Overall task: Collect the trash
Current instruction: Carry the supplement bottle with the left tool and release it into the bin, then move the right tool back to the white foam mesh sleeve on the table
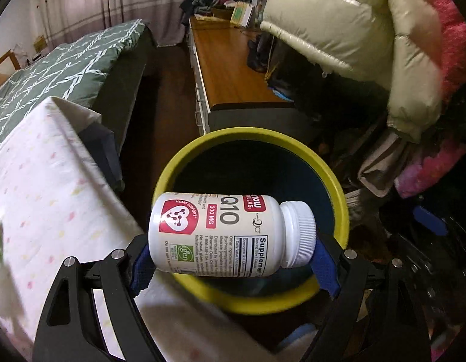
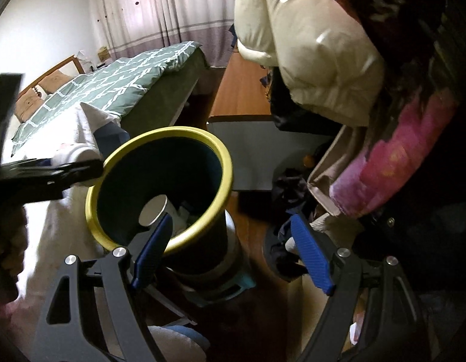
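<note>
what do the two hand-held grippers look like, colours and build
Both match. The left hand-held gripper and the right hand-held gripper each have black plastic linkage arms with triangular cut-outs, joined by round silver pivot bolts. The fingers carry bright blue ribbed pads. No cables, printed markings or sleeves show in either wrist view.

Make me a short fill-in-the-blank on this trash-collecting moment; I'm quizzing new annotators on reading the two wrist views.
1. The left claw grips a white supplement ____ lying sideways between its blue pads.
2. The trash bin below it has a rim coloured ____.
3. The right claw holds ____.
4. Inside the bin, the right wrist view shows a white paper ____ lying on its side.

Missing words: bottle; yellow; nothing; cup
</note>
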Demonstrator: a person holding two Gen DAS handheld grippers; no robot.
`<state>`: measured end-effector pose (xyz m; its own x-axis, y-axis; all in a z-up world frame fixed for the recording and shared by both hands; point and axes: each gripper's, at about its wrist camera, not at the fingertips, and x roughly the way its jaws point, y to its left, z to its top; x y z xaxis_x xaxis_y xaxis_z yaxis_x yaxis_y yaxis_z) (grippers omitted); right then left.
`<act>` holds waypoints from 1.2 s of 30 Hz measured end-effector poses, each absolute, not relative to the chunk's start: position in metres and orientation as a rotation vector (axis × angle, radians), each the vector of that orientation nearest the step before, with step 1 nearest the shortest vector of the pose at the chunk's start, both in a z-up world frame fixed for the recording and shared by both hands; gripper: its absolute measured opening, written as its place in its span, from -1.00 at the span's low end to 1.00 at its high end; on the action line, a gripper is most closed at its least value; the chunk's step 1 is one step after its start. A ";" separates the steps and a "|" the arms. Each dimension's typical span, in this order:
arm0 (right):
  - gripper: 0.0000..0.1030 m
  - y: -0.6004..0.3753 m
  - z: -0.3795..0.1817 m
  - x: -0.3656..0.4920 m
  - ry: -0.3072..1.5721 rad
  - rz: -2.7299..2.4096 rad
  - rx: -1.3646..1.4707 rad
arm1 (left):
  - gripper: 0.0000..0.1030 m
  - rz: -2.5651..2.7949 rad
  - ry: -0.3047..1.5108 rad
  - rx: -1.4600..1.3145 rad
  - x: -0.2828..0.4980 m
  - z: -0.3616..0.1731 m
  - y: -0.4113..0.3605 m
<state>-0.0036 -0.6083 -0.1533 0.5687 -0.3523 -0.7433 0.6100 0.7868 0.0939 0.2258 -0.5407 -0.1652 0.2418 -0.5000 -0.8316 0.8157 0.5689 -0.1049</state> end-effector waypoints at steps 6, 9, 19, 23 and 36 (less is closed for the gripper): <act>0.49 -0.615 -0.158 -0.005 0.786 -0.581 0.383 | 0.86 -0.913 0.968 0.386 0.229 -0.173 -0.553; 0.49 -0.611 -0.159 -0.003 0.790 -0.570 0.386 | 0.86 -0.911 0.954 0.354 0.228 -0.162 -0.534; 0.49 -0.577 -0.149 0.029 0.791 -0.465 0.352 | 0.90 -0.835 0.784 0.200 0.200 -0.100 -0.369; 0.49 -0.550 -0.139 0.058 0.785 -0.393 0.325 | 0.90 -0.743 0.709 0.156 0.189 -0.086 -0.287; 0.35 -0.431 -0.093 0.153 0.751 -0.120 0.252 | 0.90 -0.401 0.668 0.012 0.211 -0.117 -0.064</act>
